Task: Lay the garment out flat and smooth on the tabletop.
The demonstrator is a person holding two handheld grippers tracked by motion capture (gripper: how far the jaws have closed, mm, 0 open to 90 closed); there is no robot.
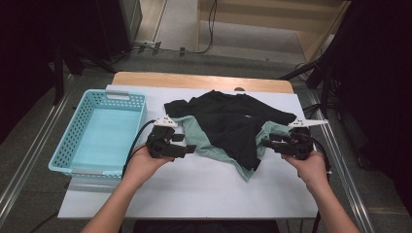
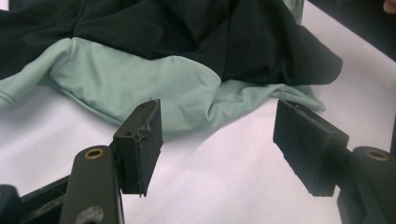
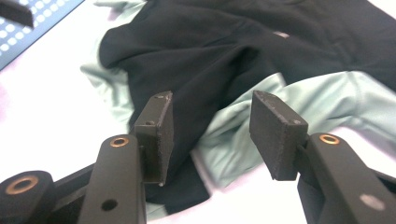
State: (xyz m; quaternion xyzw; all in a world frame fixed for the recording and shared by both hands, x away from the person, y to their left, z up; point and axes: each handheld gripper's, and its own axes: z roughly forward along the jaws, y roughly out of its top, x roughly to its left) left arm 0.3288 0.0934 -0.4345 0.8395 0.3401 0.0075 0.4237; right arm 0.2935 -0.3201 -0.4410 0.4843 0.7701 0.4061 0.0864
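A black shirt [image 1: 231,121] lies crumpled over a pale green shirt [image 1: 197,136] in the middle of the white table cover [image 1: 194,189]. My left gripper [image 1: 191,148] sits at the left edge of the green cloth [image 2: 154,88], open, jaws wide apart just short of its hem. My right gripper [image 1: 266,142] is at the pile's right side, open, its jaws straddling the spot where black cloth [image 3: 205,60] overlaps green cloth [image 3: 299,102]. Nothing is pinched in either one.
A light blue plastic basket [image 1: 80,148] stands empty at the table's left. Bare white cover lies in front of the pile. The wooden table edge [image 1: 194,80] runs along the back, with dark stands and cables on the floor beyond.
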